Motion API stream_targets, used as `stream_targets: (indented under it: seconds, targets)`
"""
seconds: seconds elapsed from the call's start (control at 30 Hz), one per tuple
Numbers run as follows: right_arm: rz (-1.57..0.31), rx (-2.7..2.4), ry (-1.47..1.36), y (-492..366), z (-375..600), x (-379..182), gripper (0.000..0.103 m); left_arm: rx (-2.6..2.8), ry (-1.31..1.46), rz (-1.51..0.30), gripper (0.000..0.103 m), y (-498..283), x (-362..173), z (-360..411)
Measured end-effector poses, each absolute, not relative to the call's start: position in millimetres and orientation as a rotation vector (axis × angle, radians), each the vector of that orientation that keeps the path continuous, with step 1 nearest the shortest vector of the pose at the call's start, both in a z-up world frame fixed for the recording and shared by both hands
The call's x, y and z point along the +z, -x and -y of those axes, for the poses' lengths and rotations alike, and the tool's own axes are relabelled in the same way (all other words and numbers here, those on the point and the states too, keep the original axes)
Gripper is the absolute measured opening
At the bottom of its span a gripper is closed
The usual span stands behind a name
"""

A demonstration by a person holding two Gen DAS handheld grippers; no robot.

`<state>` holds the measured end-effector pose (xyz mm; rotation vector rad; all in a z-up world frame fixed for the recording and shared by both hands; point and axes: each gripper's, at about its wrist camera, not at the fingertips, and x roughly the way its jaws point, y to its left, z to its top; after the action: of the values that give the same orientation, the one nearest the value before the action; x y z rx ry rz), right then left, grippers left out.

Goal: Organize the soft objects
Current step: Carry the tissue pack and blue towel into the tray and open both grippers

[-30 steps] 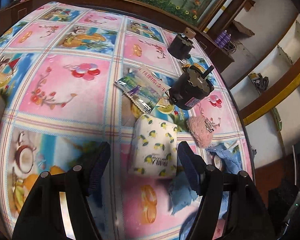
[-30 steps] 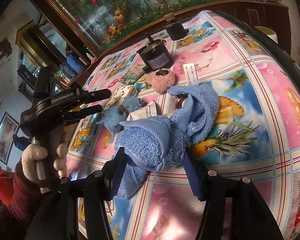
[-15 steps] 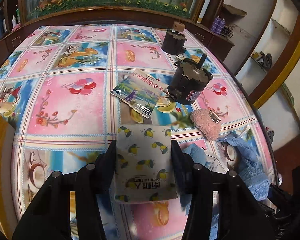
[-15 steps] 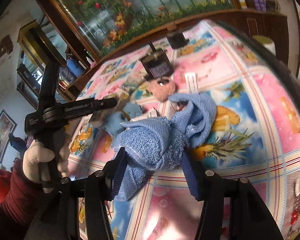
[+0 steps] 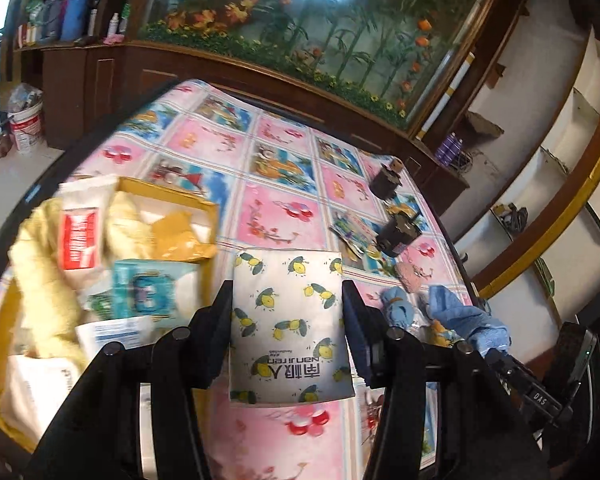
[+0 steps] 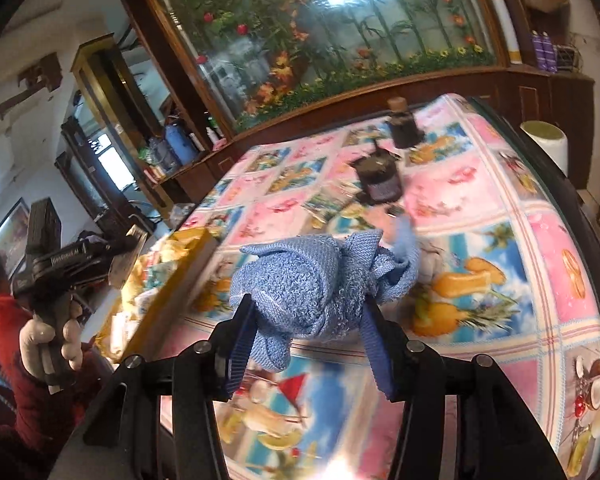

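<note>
My left gripper is shut on a white tissue pack printed with lemons, held above the table. Left of it stands a yellow box holding yellow cloth, wipes packets and a white pack with a red label. My right gripper is shut on a bunched blue towel, lifted off the tablecloth. In the right wrist view the left gripper shows at the left, near the yellow box. A small blue cloth and a pink fluffy item lie on the table at the right.
Two dark motor-like cylinders and a snack packet lie at the table's right side. A wooden cabinet with a floral glass panel runs behind the table. A person's gloved hand holds the left gripper.
My left gripper closed on the tissue pack, lifted it and swung left until the yellow box came into view. My right gripper raised the blue towel off the table and moved left.
</note>
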<state>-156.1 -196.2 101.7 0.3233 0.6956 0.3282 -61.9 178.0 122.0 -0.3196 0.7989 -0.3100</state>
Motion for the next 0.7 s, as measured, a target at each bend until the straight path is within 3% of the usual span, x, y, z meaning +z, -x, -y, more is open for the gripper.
stream_targets:
  seconds: [0.3, 0.53, 0.7]
  targets:
    - [-0.664, 0.525, -0.227, 140, 109, 147, 0.052, -0.069, 0.363, -0.8, 0.05, 87, 98, -270]
    - [-0.639, 0.654, -0.105, 125, 23, 172, 0.052, 0.057, 0.277, -0.897, 0.054, 81, 58, -290]
    - [-0.647, 0.735, 0.009, 115, -43, 177, 0.052, 0.01, 0.37, -0.872, 0.058, 90, 53, -306]
